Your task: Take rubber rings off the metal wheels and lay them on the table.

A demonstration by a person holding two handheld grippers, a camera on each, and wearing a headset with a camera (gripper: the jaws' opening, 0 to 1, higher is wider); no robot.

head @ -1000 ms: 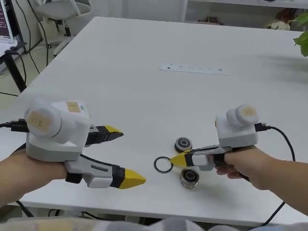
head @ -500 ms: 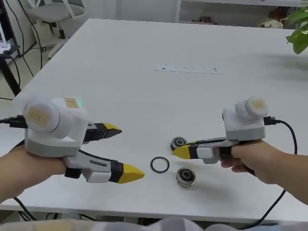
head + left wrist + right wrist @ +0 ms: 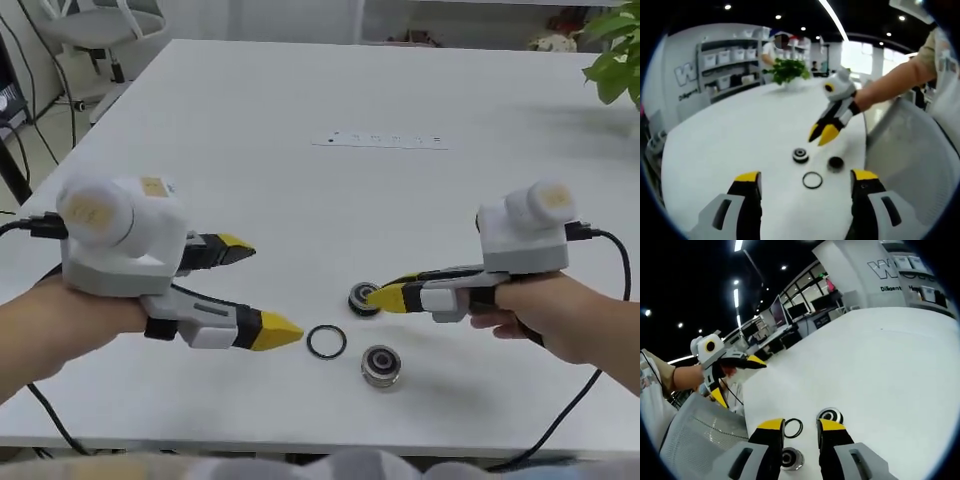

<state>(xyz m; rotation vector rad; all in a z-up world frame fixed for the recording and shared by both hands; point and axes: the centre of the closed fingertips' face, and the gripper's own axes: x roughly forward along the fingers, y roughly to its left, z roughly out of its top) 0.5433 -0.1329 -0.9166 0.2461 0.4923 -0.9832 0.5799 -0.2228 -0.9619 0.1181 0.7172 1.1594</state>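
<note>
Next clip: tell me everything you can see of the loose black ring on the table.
The rubber ring is a thin black loop, round and unbroken, lying flat on the white table, bare tabletop showing through it. It sits apart from the near wheel and the far wheel, just ahead of the open left gripper. Nothing touches it.

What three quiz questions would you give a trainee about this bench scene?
1. True or false: the rubber ring lies loose on the table, in no claw.
2. Two metal wheels sit on the table, the far wheel and the near wheel. In the head view, which does the right claw overlap at its tips? A: far wheel. B: near wheel. C: neither.
3. Fill in: the left claw is ____ (open or shut).

Key: 1 true; 2 A; 3 open.
</note>
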